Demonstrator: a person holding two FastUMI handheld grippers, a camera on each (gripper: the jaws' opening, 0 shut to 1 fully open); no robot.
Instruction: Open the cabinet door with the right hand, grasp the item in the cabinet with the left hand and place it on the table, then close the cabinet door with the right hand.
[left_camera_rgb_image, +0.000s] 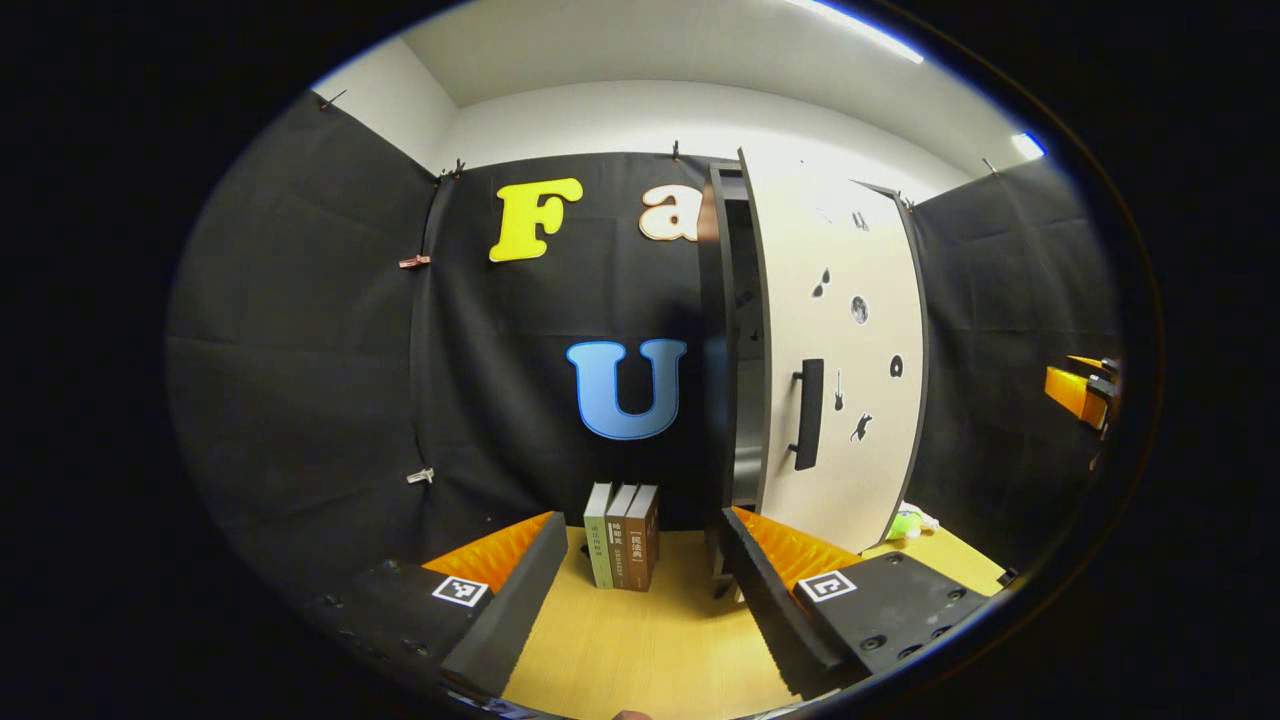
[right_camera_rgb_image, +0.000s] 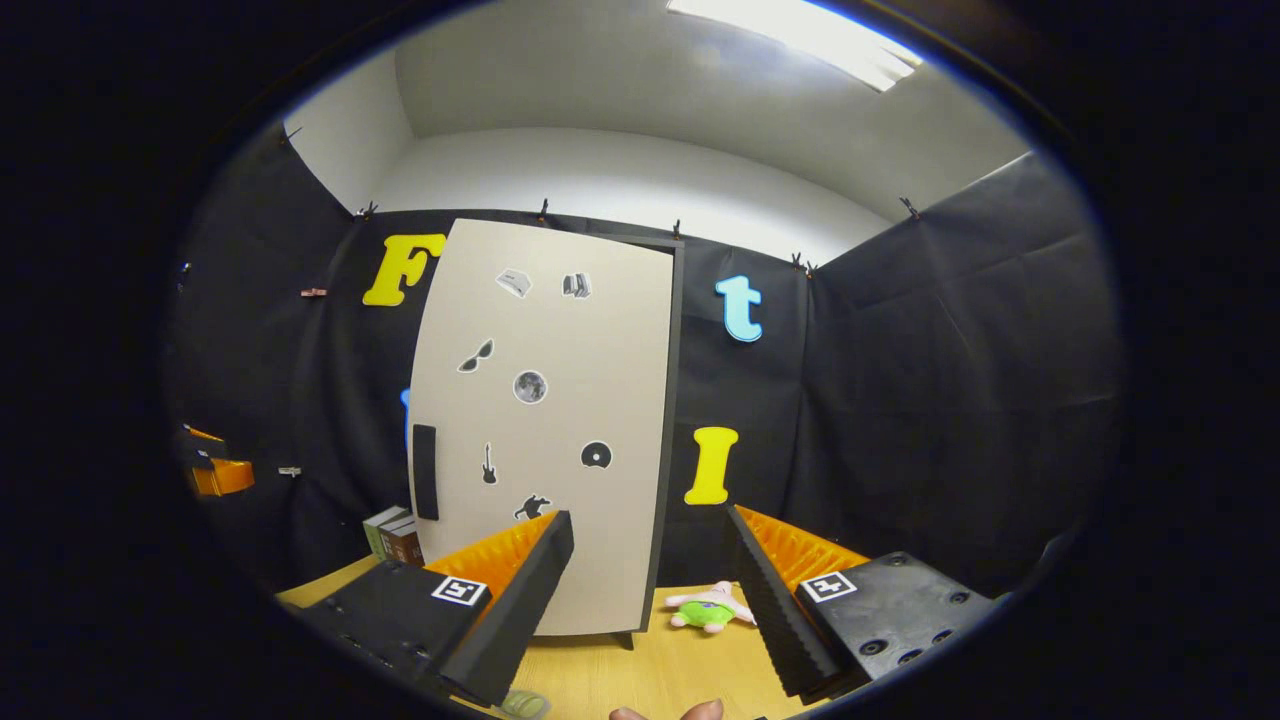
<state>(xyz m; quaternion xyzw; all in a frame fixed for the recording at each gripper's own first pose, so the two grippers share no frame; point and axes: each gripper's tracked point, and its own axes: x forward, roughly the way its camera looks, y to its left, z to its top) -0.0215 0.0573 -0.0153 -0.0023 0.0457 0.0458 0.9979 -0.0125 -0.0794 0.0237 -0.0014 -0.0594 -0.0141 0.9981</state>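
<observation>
The cabinet door (left_camera_rgb_image: 850, 380), pale with small stickers and a black handle (left_camera_rgb_image: 808, 415), stands ajar; a dark strip of the cabinet's inside (left_camera_rgb_image: 742, 340) shows at its left edge. In the right gripper view the door (right_camera_rgb_image: 545, 420) faces me with its handle (right_camera_rgb_image: 425, 485) on the left. A small green and pink plush toy (right_camera_rgb_image: 710, 608) lies on the wooden table (right_camera_rgb_image: 600, 670) right of the cabinet; its edge (left_camera_rgb_image: 905, 522) peeks past the door. My left gripper (left_camera_rgb_image: 642, 516) is open and empty before the cabinet. My right gripper (right_camera_rgb_image: 648, 512) is open and empty, apart from the door.
Three upright books (left_camera_rgb_image: 622, 535) stand on the table (left_camera_rgb_image: 640, 640) left of the cabinet, also seen as books (right_camera_rgb_image: 395, 535) by the door's lower left. The other gripper (left_camera_rgb_image: 1085, 390) hangs far right; the left one (right_camera_rgb_image: 215, 465) shows far left.
</observation>
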